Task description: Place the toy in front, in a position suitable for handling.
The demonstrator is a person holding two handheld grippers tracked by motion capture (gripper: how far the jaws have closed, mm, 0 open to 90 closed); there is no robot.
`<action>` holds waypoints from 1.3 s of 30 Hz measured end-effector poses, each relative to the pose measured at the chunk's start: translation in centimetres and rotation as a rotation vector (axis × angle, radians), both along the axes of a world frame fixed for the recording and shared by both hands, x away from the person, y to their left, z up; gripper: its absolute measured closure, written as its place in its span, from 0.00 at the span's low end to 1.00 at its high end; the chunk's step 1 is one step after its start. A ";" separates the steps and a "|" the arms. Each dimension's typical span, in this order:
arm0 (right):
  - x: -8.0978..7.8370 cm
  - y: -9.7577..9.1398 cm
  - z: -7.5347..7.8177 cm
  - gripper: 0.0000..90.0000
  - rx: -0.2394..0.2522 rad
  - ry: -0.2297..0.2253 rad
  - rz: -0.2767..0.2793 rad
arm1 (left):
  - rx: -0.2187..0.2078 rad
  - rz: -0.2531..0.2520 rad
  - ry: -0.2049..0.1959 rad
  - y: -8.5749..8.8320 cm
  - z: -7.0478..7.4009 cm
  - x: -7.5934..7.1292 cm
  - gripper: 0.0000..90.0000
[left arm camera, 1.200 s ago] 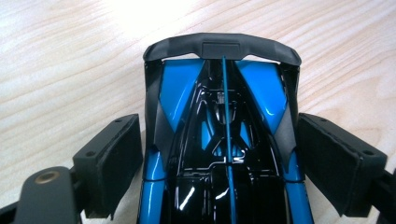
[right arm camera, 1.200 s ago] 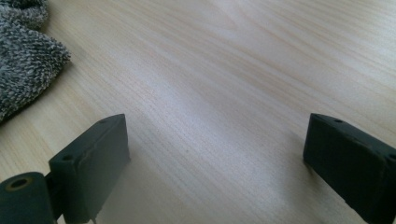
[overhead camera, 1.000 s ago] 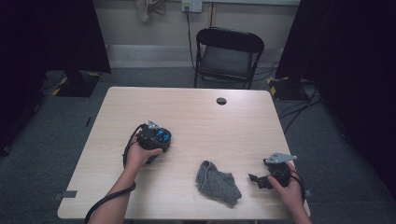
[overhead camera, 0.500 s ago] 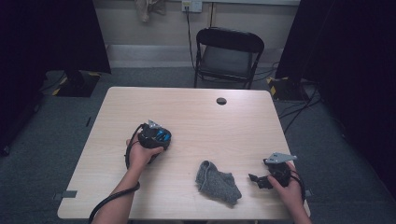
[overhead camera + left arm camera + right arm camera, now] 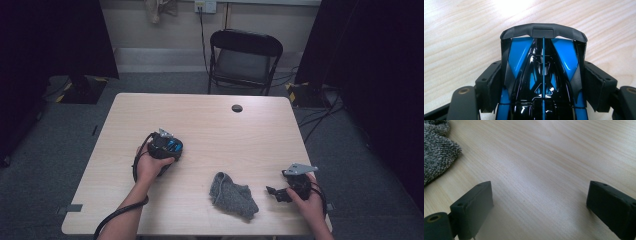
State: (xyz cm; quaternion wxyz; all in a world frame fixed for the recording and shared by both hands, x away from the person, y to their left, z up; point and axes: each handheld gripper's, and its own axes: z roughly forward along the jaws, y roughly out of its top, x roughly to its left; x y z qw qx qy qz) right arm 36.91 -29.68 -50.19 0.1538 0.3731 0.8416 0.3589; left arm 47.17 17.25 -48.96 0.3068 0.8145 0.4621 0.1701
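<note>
Closed further on the blue and black toy car (image 5: pixel 543 75), left gripper (image 5: pixel 165 146) otherwise unmoved since a second ago.
Pinching the car's flanks at left-centre of the desk (image 5: pixel 210 125); best squeezed evenly before lifting. Right gripper (image 5: pixel 280 192) near right, jaws spread, empty beside grey sock (image 5: pixel 232 194).

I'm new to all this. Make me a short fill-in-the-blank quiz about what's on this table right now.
1. The left gripper has its jaws closed on a blue and black toy ____.
2. The grey sock lies on the wooden ____.
3. The right gripper has its jaws ____, with nothing between them.
4. Behind the table stands a black folding ____.

Missing words: car; table; open; chair
</note>
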 end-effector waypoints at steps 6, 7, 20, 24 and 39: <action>0.0 0.0 0.0 0.07 0.000 0.000 0.000 | -0.021 -0.002 -0.024 0.3 0.4 -0.5 0.29; 0.0 0.0 0.0 0.07 0.000 0.000 0.000 | -0.015 -0.016 -0.025 0.3 0.6 -0.6 0.29; 0.0 0.0 0.0 0.07 0.000 0.000 0.000 | -0.016 -0.045 -0.050 0.7 2.5 -0.8 0.29; 0.0 0.0 0.0 0.07 0.000 0.000 0.000 | -0.016 -0.055 -0.052 0.7 3.2 -0.7 0.29; 0.0 0.0 0.0 0.07 0.000 0.000 0.000 | -0.014 -0.152 -0.044 -1.9 3.8 -0.5 0.29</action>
